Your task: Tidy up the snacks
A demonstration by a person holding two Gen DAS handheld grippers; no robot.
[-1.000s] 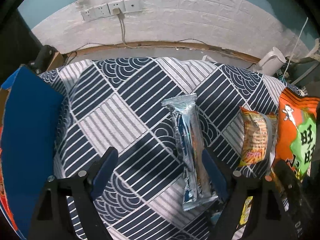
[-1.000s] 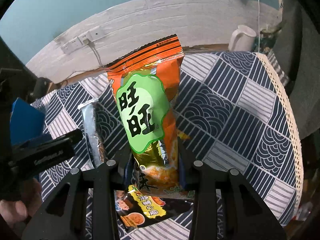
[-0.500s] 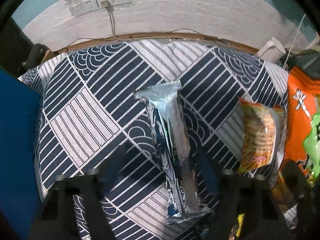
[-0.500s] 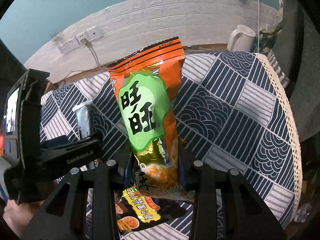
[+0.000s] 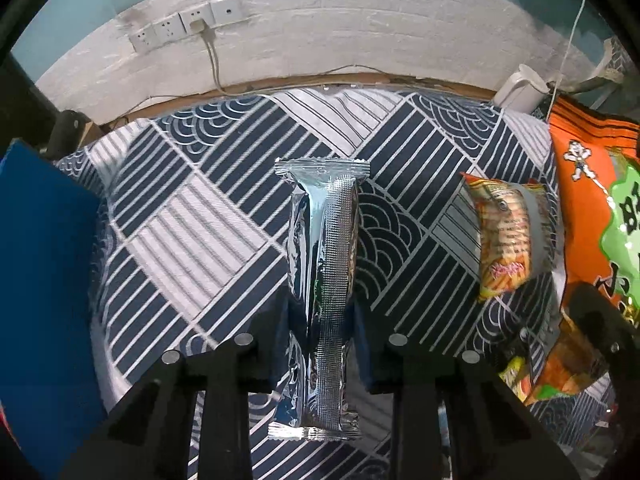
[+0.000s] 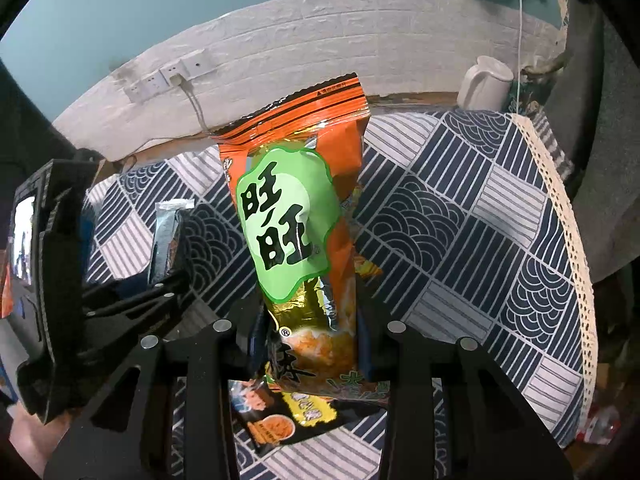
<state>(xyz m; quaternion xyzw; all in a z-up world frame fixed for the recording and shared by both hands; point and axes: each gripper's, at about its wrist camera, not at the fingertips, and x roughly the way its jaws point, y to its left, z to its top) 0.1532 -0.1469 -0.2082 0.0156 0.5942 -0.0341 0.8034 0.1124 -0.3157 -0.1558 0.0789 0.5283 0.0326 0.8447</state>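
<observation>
The silver snack packet (image 5: 322, 280) is shiny metallic foil, mirror-smooth on its sides, with a finely embossed seam strip down the middle and crimped ends. The orange snack bag (image 6: 298, 216) is glossy printed plastic film with a gold foil patch low down, creased and catching light. The small yellow-orange snack pouch (image 5: 506, 236) is glossy film too. The desk wears a matt woven tablecloth (image 5: 192, 216) in navy and white, edged with pale lace (image 6: 560, 208). The hand-held gripper frames look like matt black plastic with small bright metal fasteners (image 5: 244, 338). The wall (image 5: 360, 32) is rough, white, brick-textured. The jug (image 6: 486, 82) is smooth white plastic.
</observation>
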